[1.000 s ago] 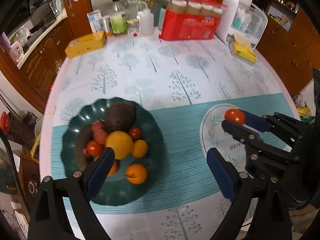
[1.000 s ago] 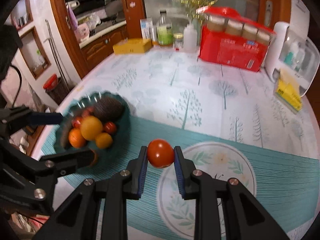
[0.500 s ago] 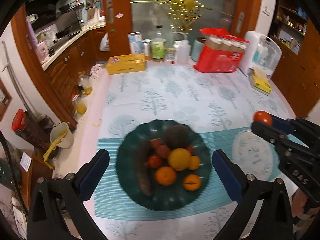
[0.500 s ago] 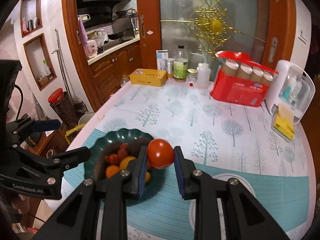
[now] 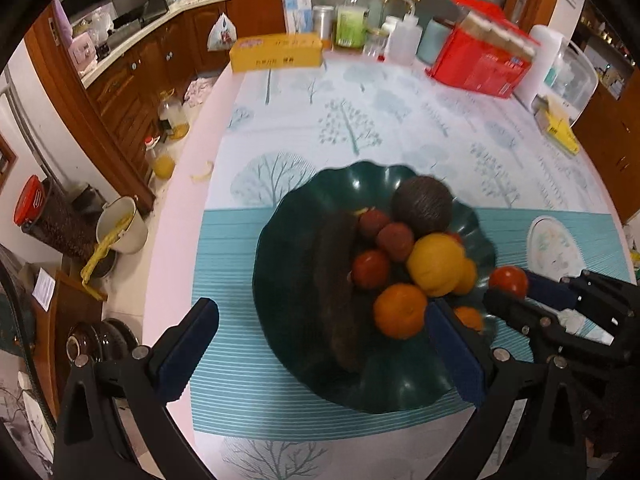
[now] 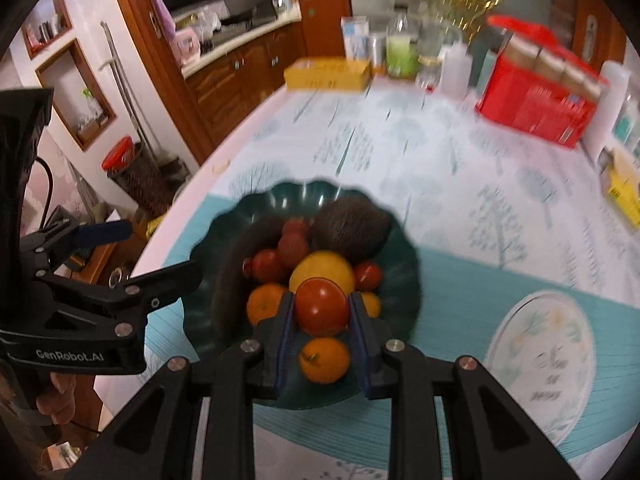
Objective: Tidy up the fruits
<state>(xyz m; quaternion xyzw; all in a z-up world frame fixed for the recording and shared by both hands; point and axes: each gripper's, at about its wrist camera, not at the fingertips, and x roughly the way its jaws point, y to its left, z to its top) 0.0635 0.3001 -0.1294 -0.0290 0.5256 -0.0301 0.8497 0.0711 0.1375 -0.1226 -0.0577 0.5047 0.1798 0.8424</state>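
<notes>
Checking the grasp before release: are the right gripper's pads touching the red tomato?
Touching. The right wrist view shows the right gripper with both blue pads pressed against the sides of the red tomato, no gap on either side.

Wooden kitchen cabinets [image 5: 132, 80], white countertop [image 5: 160, 28]

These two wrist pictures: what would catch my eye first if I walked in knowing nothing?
Probably the round red tomato pinched in the black right gripper, held above the dark green scalloped bowl. Next, the bowl's heap of oranges, a yellow citrus and small red fruits. The left gripper hangs open at the bowl's near side.
</notes>
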